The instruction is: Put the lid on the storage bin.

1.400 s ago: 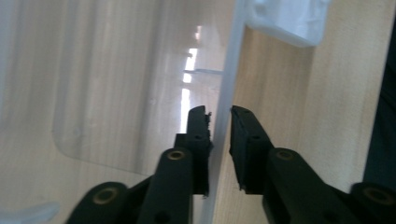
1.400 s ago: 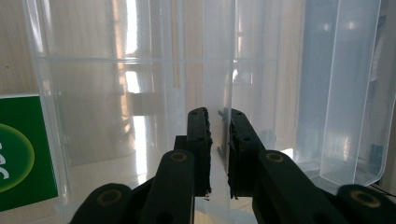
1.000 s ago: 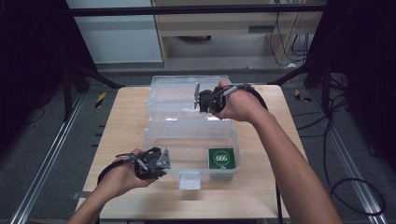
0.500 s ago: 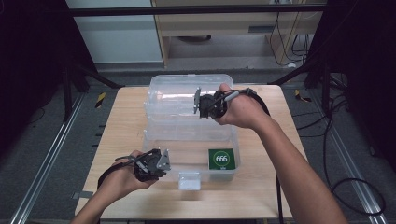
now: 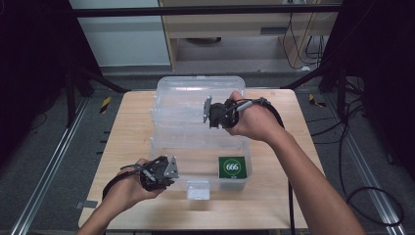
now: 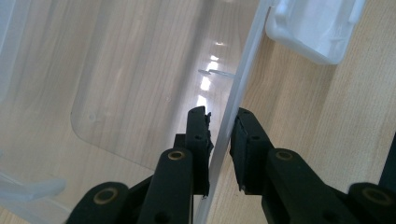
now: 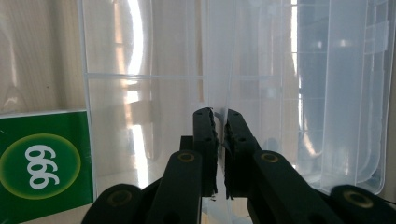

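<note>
The hinged transparent plastic lid (image 5: 195, 105) is seen raised higher than a second ago, its far edge lifted further off the table behind the clear plastic storage box (image 5: 161, 161); the right gripper (image 5: 211, 113) has been carried up and leftward with it, so the swing toward closing is judged to be under way, not finished. The right gripper's jaws are pressed together on the lid's thin edge, seen in the right gripper view (image 7: 219, 122). The left gripper (image 5: 164, 172) has not shifted; its jaws straddle the box's near wall (image 6: 223, 140) with a narrow gap, and a firm clamp cannot be confirmed. The box sits mid-table on the pale wooden table (image 5: 122, 127), with a green card marked 666 (image 5: 231, 168) inside near its front right and a white latch (image 5: 197, 189) at its front.
</note>
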The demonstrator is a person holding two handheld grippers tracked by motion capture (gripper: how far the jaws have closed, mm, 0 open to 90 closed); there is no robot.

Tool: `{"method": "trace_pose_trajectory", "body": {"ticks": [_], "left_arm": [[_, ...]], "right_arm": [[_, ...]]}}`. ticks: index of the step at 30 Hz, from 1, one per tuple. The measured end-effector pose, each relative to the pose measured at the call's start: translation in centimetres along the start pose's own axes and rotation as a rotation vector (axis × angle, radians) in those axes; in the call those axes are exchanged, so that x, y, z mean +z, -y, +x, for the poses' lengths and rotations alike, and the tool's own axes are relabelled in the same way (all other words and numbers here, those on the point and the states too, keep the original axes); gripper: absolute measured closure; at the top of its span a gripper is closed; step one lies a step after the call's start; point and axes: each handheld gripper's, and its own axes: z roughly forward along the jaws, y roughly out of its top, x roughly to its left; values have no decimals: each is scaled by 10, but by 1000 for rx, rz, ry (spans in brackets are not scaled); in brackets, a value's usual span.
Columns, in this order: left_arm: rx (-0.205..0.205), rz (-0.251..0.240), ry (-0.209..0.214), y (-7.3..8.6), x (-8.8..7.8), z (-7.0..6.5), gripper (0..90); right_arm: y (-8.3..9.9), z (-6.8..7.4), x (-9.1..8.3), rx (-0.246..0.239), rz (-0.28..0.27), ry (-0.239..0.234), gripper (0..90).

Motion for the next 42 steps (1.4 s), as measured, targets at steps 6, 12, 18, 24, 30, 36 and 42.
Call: {"method": "trace_pose_trajectory", "body": {"ticks": [6,12,18,24,30,36,42], "left_arm": [[0,-4,-12,-3,1,-2,777],[-5,-8,-16,-3,1,-2,776],[-2,-15,-30,-3,1,-5,769],[-15,-20,-34,-2,1,-6,763],[-14,-22,-33,-2,1,-5,761],[-12,-24,-38,-2,1,-6,759],[-13,-31,-39,-2,1,-7,756]], "right_arm": [[1,-3,2,4,-14,6,852],[2,6,-5,1,-36,19,856],[3,18,-13,-8,-51,34,856],[4,31,-19,-19,-63,50,856],[3,40,-23,-33,-63,62,854],[5,48,-26,-40,-74,81,854],[7,61,-29,-39,-87,92,852]]}}
